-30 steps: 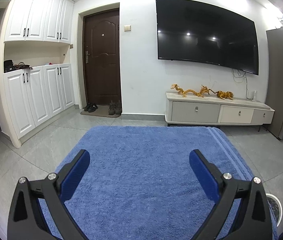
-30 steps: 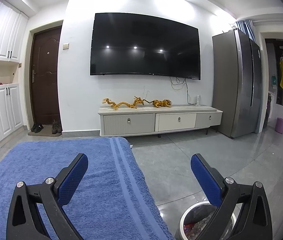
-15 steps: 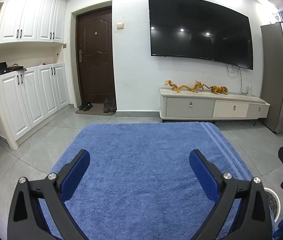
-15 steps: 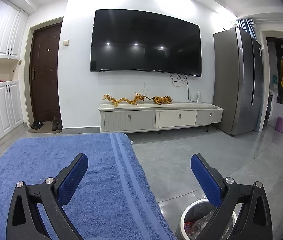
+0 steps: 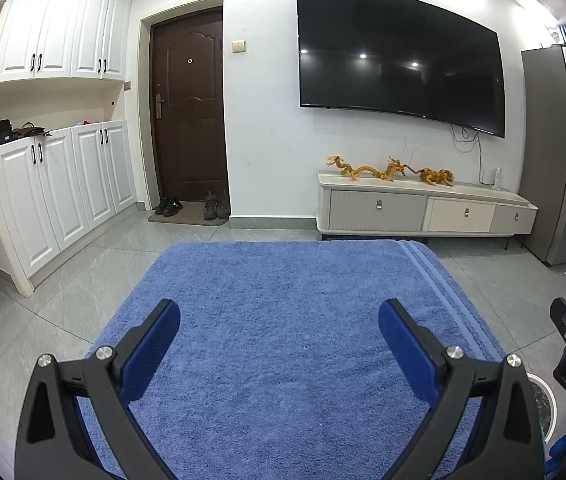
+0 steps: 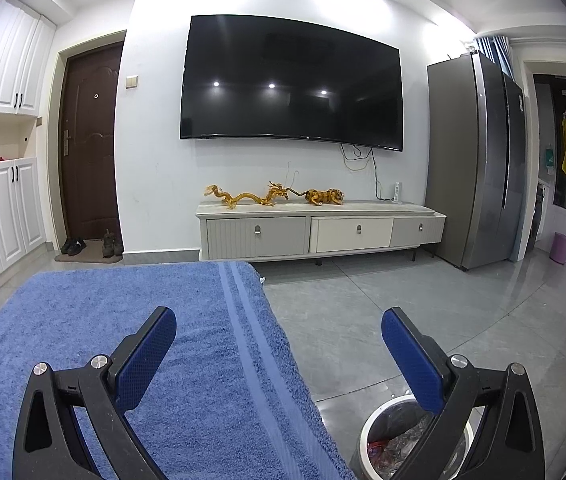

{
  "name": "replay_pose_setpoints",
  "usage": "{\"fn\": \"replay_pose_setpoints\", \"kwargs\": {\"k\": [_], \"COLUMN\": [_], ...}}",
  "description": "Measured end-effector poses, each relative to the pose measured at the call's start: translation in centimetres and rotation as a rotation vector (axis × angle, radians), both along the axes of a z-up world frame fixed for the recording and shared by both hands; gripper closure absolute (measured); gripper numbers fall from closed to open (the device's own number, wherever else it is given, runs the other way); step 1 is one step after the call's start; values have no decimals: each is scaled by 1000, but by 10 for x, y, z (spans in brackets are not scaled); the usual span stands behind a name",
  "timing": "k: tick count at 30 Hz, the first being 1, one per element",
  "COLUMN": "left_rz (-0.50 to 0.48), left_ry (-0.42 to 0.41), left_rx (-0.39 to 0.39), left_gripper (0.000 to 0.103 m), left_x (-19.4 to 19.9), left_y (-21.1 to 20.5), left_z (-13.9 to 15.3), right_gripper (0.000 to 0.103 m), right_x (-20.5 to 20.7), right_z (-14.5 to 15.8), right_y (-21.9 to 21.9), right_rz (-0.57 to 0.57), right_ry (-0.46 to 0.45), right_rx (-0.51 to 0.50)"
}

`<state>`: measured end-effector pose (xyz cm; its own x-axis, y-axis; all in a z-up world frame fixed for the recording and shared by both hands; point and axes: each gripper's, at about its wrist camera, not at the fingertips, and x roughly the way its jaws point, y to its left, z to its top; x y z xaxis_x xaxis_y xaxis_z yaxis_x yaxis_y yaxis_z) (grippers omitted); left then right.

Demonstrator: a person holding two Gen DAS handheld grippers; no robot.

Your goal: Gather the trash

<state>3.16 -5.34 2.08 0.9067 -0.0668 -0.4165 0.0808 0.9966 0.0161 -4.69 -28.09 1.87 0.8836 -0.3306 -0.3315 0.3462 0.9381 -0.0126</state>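
Left gripper [image 5: 279,322] first: its 2 blue-padded jaws stand wide apart with nothing between them, hovering over the blue terry towel [image 5: 283,320] that covers the surface. Right gripper [image 6: 279,330], same story, jaws spread and empty; its left finger sits above the towel's striped edge, its right finger out past the edge, over the floor.

Under that right finger, down on the grey tiled floor [image 6: 403,304], stands the round white-rimmed trash bin [image 6: 379,420], just beside the towel-covered surface. It has a clear plastic liner, and inside there is crumpled wrapping with a bit of red showing; the finger hides part of the opening. In the left wrist view only a sliver of the bin's rim peeks out at the lower right.

The towel itself lies bare in both views.

Further out: a low white and grey TV cabinet [image 6: 323,232] with 3 drawers against the wall, golden dragon figurines [image 6: 251,196] lined along its top, and a large black wall-mounted television [image 6: 291,84] above.
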Motion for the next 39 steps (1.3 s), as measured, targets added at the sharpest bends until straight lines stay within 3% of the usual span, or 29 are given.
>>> {"fn": "replay_pose_setpoints", "kwargs": {"k": [19, 39], "left_rz": [-67, -62], "left_ry": [-39, -68], "left_rx": [-60, -40], "left_gripper": [3, 3], "left_x": [-29, -50], "left_y": [1, -1], "left_z": [22, 35], "right_gripper": [0, 0], "right_x": [-37, -52], "right_z": [18, 33], "right_y": [-1, -1], "right_rz": [-35, -16], "right_ry": [-29, -78], "right_rx": [-30, -11]}}
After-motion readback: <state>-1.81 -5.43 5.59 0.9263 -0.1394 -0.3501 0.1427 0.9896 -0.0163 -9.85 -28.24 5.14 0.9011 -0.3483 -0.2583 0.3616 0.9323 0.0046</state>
